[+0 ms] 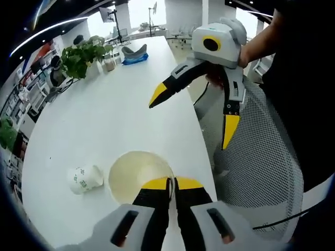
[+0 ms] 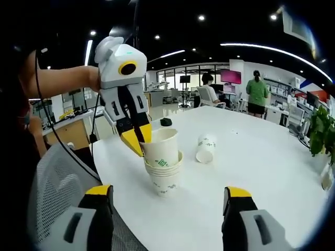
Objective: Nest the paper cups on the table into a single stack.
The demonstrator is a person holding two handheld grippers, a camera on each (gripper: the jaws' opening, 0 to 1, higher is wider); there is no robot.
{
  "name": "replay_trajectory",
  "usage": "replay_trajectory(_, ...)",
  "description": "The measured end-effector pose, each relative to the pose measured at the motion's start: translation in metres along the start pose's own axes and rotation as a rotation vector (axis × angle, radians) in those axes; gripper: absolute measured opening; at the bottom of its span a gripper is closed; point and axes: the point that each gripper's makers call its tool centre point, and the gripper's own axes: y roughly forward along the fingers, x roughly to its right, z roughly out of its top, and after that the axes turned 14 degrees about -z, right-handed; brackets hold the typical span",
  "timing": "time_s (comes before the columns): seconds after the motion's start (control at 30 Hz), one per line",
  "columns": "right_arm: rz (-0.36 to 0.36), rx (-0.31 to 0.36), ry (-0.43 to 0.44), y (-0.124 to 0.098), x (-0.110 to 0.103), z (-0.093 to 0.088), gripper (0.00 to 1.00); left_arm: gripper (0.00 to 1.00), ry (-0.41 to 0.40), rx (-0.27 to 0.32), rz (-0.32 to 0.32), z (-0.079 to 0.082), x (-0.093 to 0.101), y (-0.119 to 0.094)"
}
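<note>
Stacking under way: left hand-held gripper (image 2: 140, 140) pinches rim of top paper cup (image 2: 161, 148), seating it into stack (image 2: 165, 177) near bench (image 2: 261, 172) edge. Right hand-held gripper (image 1: 196, 117) hangs spread wide, holding nothing. One loose cup (image 2: 205, 148) lies tipped beside stack; likely next: release, then fetch it.

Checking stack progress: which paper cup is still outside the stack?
The lone paper cup with its mouth down on the table, right of the stack. The left gripper pinches the top cup.

The white table (image 2: 251, 157) bears a cup stack (image 2: 163, 175) and a toppled cup (image 2: 205, 148).
</note>
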Motion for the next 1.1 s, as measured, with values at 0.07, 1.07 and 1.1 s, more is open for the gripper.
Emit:
replay_trajectory(0.07, -0.001, -0.003, -0.006, 0.000, 0.000, -0.001, 0.87, 0.01, -0.002, -0.002, -0.008, 0.001, 0.001, 0.002)
replay_trajectory(1.07, -0.003, -0.040, -0.022, 0.002, 0.000, -0.010, 0.85, 0.02, -0.002, -0.043, -0.095, -0.016, 0.000, 0.031)
replay_trajectory(1.1, -0.003, -0.041, -0.022, 0.002, 0.000, -0.010, 0.85, 0.02, -0.001, -0.041, -0.097, -0.014, 0.000, 0.031)
